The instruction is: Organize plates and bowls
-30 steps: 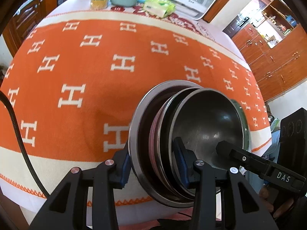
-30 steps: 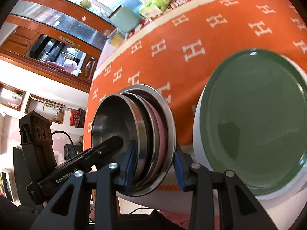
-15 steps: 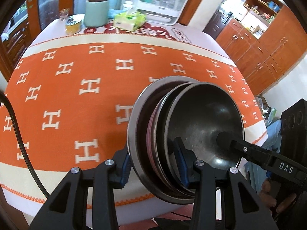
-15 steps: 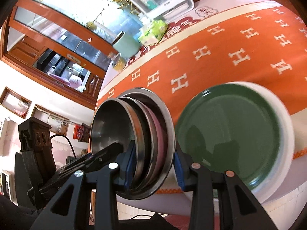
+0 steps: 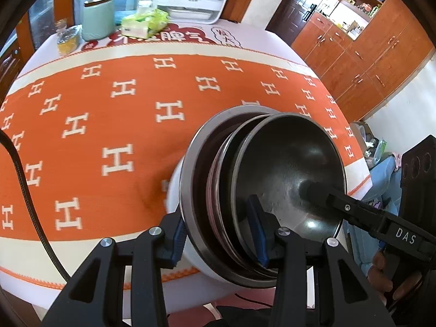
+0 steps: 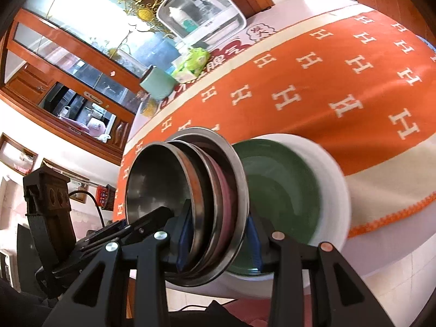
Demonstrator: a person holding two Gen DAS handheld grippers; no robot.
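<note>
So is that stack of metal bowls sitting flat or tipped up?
Tipped up on edge. The nested stack of steel bowls shows its rims sideways, clamped between both grippers' jaws, above the orange tablecloth.

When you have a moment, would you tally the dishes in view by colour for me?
steel dishes: 3
pink dish: 1
green plate: 1
white dish: 1
Total: 6
The steel and pink ones nest in one stack, clamped by the left gripper and the right gripper.
</note>
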